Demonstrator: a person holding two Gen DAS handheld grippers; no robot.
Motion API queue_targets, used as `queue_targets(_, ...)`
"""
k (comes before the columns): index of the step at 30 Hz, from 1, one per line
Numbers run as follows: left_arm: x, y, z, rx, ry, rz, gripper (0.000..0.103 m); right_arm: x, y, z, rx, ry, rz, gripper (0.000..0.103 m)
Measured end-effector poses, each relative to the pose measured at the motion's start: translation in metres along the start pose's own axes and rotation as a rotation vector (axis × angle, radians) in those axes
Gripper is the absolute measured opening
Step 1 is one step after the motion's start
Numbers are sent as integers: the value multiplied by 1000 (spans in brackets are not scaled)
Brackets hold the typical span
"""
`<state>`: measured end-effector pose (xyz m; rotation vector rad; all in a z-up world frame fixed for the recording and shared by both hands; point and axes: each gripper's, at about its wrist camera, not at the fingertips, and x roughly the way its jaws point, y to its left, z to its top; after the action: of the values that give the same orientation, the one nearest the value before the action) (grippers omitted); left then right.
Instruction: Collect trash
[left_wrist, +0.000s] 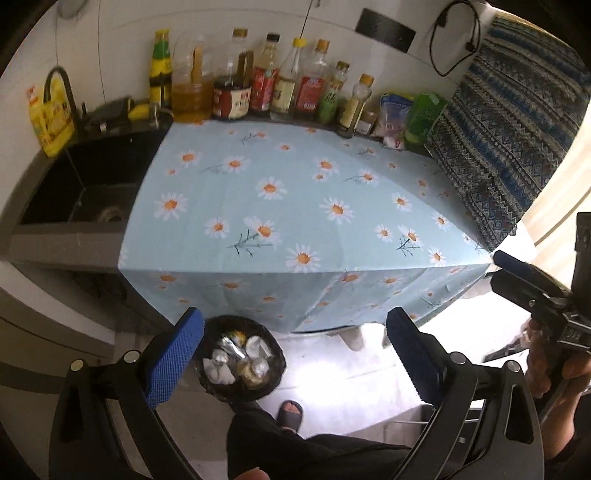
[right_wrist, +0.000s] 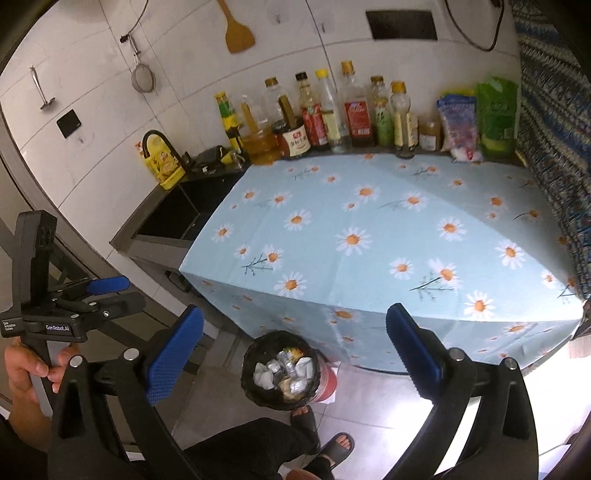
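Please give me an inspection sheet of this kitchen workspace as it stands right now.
Surface: daisy-print tablecloth covers the counter; no loose trash seen on it.
Job's things: black bin on the floor before the counter holds crumpled paper and foil.
Clutter: row of condiment bottles and bags along the wall.
Grippers: left gripper open and empty; right gripper open and empty; both held above the floor by the bin.
Cables: black cord hangs on the wall.
Surroundings: dark sink left of the cloth, patterned fabric at right, wooden spatula and strainer on the wall, person's sandalled feet by the bin.
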<state>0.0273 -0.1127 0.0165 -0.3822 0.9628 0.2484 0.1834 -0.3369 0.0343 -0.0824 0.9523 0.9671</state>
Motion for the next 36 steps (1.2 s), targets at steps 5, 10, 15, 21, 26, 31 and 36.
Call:
queue_targets(5, -12, -14, -3, 13, -23, 6, 96, -15, -7, -1, 10, -33, -8, 98)
queue_targets(10, -21, -22, -5, 18, -60, 0, 96, -22, -11, -2, 0, -42, -17, 98)
queue_targets(15, -30, -27, -6, 31, -95, 26, 96, -24, -10, -5, -7, -38, -25, 98)
queue_targets(21, -32, -23, -6, 30, -101, 34, 96, -22, -11, -11, 7, -30, -40, 98)
queue_targets(26, -32, -24, -6, 36, -100, 38, 96, -22, -13, -16, 19, -18, -53, 98)
queue_targets(31, -30, -29, -9, 60, -106, 46, 96, -22, -16, -19, 32, -15, -58, 98)
queue_targets(36, -30, -31, -11, 60, -105, 47, 96, -22, -18, -22, 42, -10, -69, 98)
